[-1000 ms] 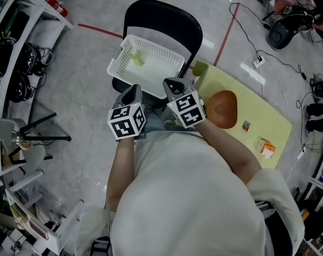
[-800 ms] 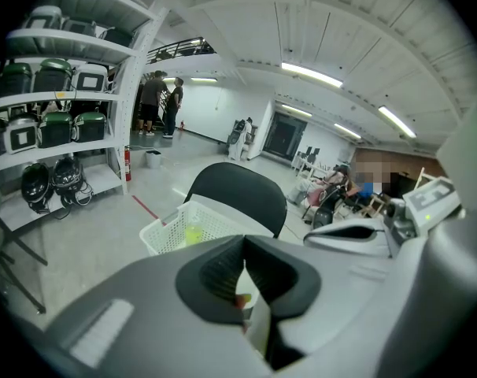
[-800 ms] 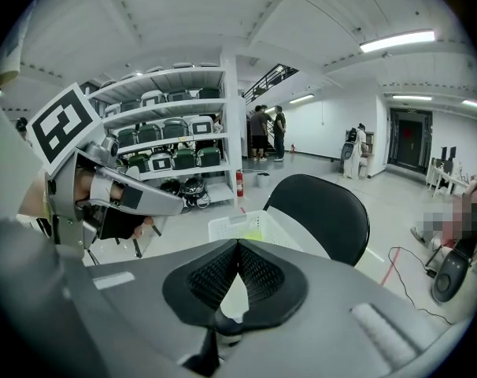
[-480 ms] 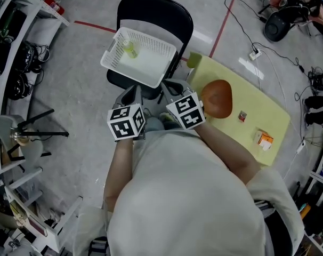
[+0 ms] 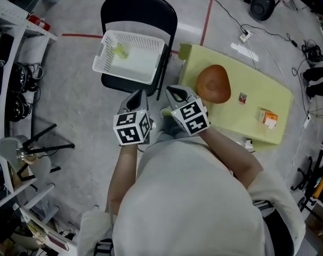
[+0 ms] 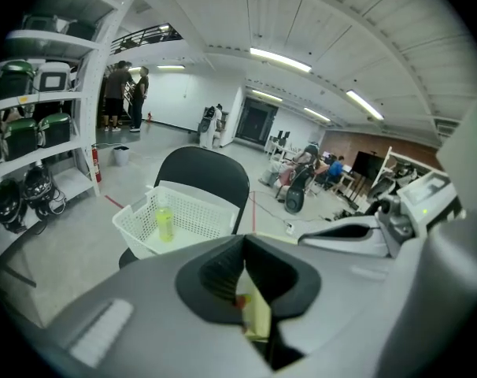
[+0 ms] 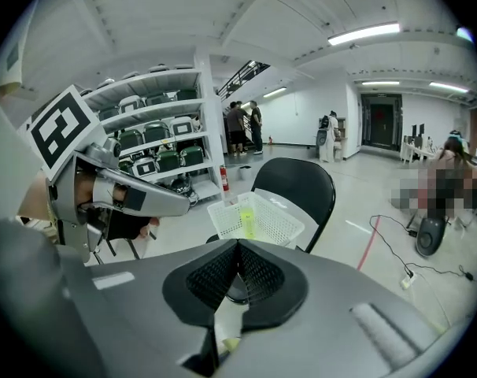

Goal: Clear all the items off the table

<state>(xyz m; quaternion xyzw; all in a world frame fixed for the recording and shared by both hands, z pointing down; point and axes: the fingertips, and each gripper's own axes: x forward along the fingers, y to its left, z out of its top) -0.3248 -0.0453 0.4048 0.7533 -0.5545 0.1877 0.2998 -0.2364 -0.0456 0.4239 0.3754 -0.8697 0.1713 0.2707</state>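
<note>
While four items sit on the low yellow-green counter [image 5: 257, 84], a person holds the left gripper [image 5: 139, 94] and right gripper [image 5: 175, 92] at its near edge, both closed tight and carrying nothing; only a pale sliver shows behind each pair of jaws. Largest of the load is the brown domed bowl-like piece [image 5: 214, 84], probably stiff and smooth, best pinched at its rim since its broad back looks slippery. The small orange-and-white carton [image 5: 268, 118] near the right edge looks light and crushable, calling for a gentle grip across its narrow sides. The green cup-like object [image 5: 184, 50] sits on the corner nearest the chair, and the tiny dark-red packet [image 5: 242, 97] lies flat between bowl and carton, likely awkward to lift. Beside the counter, a white perforated plastic basket [image 5: 143, 68] on a black folding chair [image 5: 137, 9] holds a yellow-green bottle [image 5: 119, 49]. Grey concrete floor [image 5: 81, 100], a red tape line [image 5: 207, 15] and metal shelving [image 5: 12, 47] surround them.
</note>
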